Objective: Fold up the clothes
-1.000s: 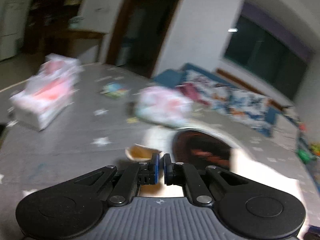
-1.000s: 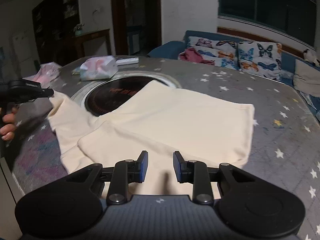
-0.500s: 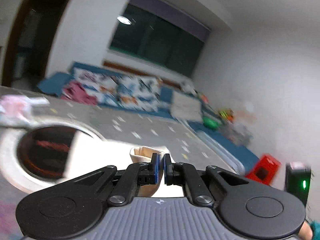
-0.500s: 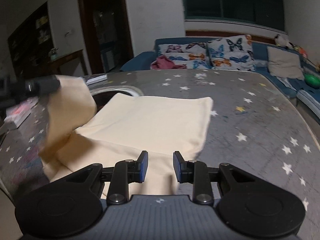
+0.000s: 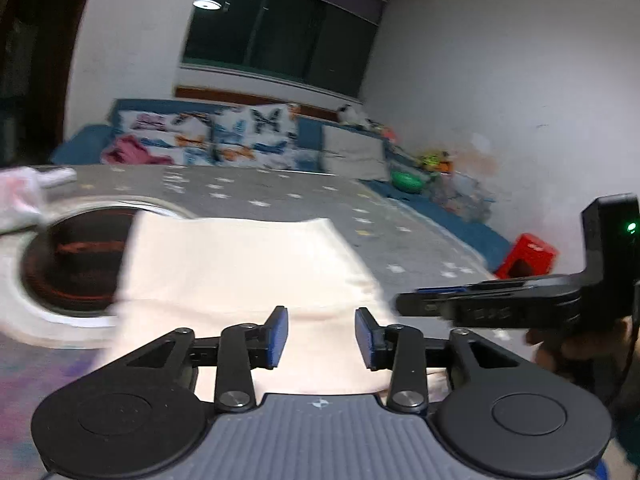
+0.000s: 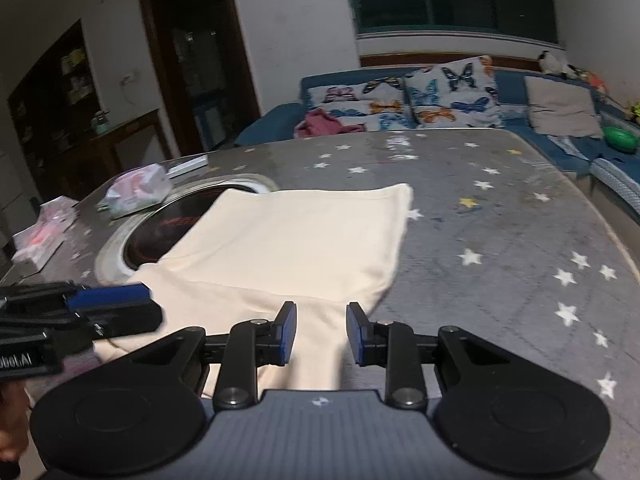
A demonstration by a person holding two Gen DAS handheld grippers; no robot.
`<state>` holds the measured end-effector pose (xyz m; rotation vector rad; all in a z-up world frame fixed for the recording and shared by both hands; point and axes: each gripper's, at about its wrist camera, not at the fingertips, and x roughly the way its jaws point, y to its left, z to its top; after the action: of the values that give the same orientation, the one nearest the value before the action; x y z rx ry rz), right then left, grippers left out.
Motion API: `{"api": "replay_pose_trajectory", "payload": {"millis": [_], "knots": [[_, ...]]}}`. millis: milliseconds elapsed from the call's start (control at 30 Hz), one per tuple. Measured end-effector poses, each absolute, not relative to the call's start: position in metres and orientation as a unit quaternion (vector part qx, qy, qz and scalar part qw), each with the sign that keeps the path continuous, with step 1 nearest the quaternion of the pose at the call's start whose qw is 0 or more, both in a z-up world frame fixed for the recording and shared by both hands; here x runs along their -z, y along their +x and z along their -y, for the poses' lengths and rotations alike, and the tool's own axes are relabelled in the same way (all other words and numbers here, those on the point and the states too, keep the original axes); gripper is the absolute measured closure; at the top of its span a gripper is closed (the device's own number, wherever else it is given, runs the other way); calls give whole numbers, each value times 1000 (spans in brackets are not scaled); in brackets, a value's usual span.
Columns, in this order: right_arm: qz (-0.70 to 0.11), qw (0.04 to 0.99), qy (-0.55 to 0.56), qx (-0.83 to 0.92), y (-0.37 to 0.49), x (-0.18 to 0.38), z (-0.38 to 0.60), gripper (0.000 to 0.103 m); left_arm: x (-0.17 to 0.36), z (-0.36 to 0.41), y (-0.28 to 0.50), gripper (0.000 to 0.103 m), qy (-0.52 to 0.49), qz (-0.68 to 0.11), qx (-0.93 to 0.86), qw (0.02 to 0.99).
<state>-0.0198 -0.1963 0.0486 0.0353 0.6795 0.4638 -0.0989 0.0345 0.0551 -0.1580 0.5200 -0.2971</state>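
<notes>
A cream garment lies folded on the grey star-patterned table; it also shows in the left wrist view. My left gripper is open and empty just above the garment's near edge. It shows from the side in the right wrist view at the garment's left. My right gripper is open and empty over the garment's near right part. It shows from the side in the left wrist view.
A round dark cooktop inset lies partly under the garment. A tissue pack, a remote and another tissue pack lie at the table's left. A blue sofa with butterfly cushions stands behind.
My left gripper carried the garment's left part over to the right, laid it down and opened. The garment is now narrower. The right gripper stayed open.
</notes>
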Motion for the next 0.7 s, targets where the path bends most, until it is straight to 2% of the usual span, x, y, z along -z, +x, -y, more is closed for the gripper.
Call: {"api": "replay_pose_trajectory", "payload": {"millis": [300,467,700], "knots": [[-374,890,6,-261,-1,-28,164,77,-40,-113,-131,57,-62,-287,30,955],[-380,887,-14,-263,-2,-20,152,93,-29,-117,-132,57,-47,-303,21,952],[-335,908,-51,-247,-11,-46,145,96,-20,-103,-131,61,-7,-300,27,954]]}}
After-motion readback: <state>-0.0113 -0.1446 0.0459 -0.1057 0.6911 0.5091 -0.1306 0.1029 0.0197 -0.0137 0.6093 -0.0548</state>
